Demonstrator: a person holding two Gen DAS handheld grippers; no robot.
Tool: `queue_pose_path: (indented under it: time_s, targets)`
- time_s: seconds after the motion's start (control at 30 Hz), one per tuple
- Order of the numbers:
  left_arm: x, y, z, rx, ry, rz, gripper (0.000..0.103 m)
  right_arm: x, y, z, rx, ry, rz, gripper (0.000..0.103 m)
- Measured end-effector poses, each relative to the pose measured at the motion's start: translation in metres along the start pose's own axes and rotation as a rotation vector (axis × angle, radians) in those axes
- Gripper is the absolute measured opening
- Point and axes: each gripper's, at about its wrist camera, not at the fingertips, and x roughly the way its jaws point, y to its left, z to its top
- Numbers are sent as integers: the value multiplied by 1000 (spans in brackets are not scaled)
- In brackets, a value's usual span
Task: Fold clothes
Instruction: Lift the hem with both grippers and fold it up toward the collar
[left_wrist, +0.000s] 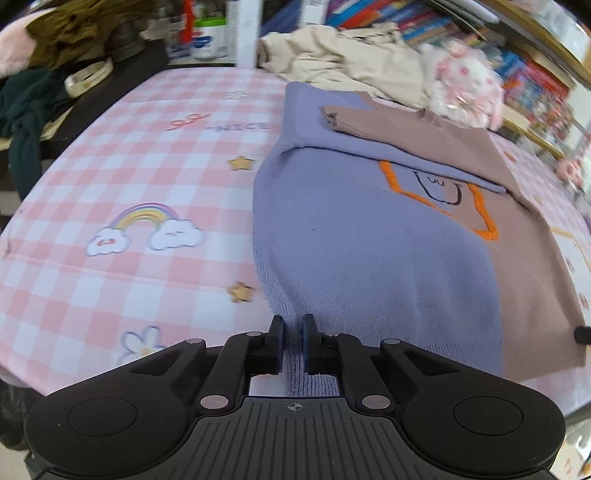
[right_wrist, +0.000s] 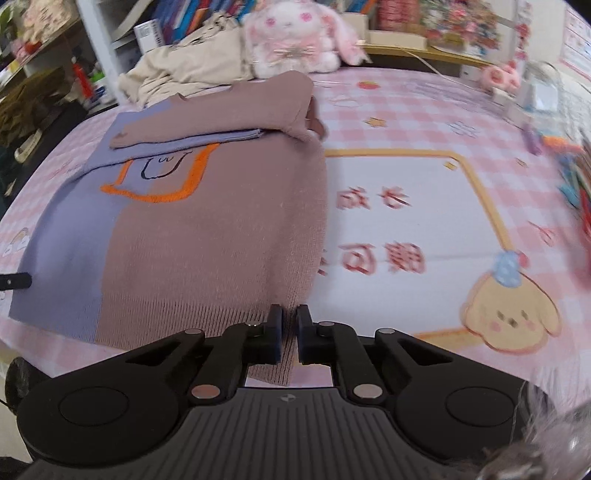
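Both tools, left (left_wrist: 293, 325) and right (right_wrist: 289, 315), each clamped on sweater (left_wrist: 369, 258) hem.

Bright, even indoor light with soft shadows; strong fisheye bending at the edges; motion blur smears the far right clutter.

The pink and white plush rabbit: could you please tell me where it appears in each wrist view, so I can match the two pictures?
Left wrist view: the plush rabbit sits blurred at the upper right, beyond the sweater's far end.
Right wrist view: the plush rabbit sits at top centre, just behind the sweater's folded sleeves.
Shared landmark: the orange outline design on the sweater's chest.
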Motion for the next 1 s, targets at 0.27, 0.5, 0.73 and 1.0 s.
queue_pose_path:
  time_s: [0.27, 0.5, 0.73, 1.0]
  targets:
    - [-13, -26, -5, -20, -33, -62, 5, -17, -33, -6, 110, -7, 18, 9]
    - [-21, -24, -8, -71, -47, -113, 7, -24, -37, -3, 202, -20, 119, 9]
    - [-10, -9, -18, -150, 0, -112, 13, -14, -46, -10, 242, 25, 118, 18]
    - [-5, -7, -15, -157, 18, -148, 17, -10, -49, -14, 279, 15, 118, 19]
